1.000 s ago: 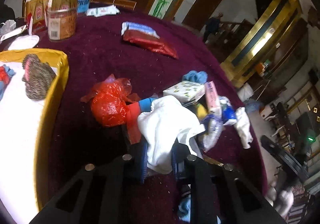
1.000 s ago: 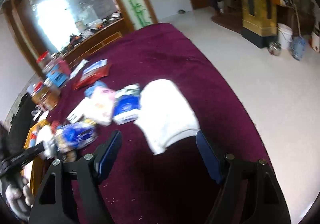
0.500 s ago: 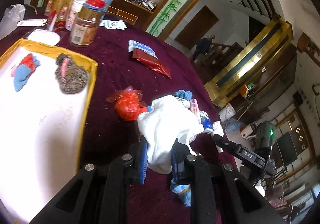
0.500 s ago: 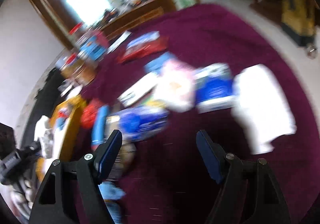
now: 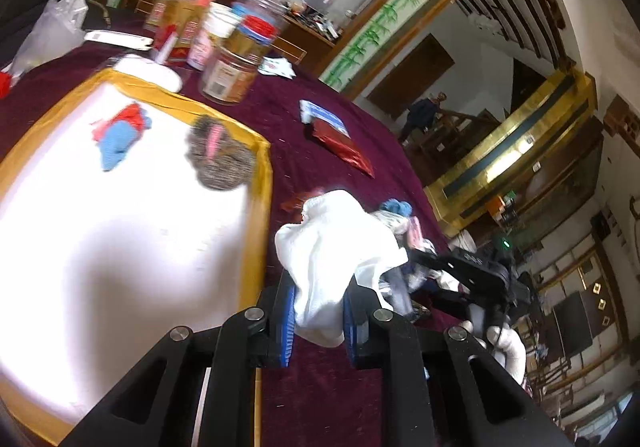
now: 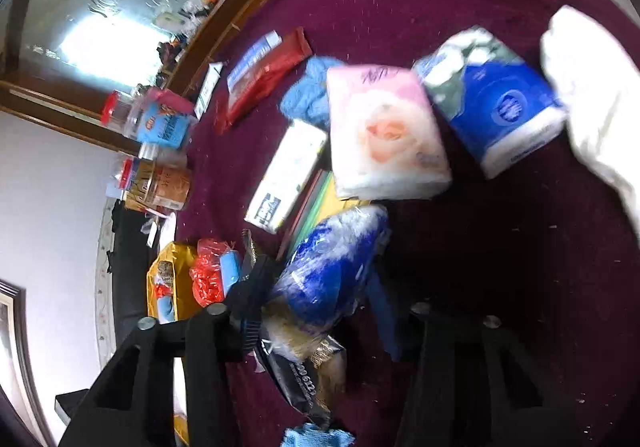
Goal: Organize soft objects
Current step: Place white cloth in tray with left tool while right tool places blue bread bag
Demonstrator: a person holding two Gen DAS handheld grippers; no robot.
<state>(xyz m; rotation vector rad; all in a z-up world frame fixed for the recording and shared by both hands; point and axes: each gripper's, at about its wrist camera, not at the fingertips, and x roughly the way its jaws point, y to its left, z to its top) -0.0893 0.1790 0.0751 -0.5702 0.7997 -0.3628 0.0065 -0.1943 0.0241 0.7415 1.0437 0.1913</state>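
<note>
Maroon tablecloth (image 5: 320, 387) under left claw (image 5: 319, 317) clamped on white cloth (image 5: 336, 247); right claw (image 6: 320, 303) closing around blue bag (image 6: 332, 271).

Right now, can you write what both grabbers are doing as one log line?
left gripper: shut on white cloth | right gripper: closing around blue-and-white bag | tray: two items

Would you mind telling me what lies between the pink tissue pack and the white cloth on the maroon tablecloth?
In the right wrist view, a blue-and-white tissue pack lies between the pink tissue pack and the white cloth.
</note>
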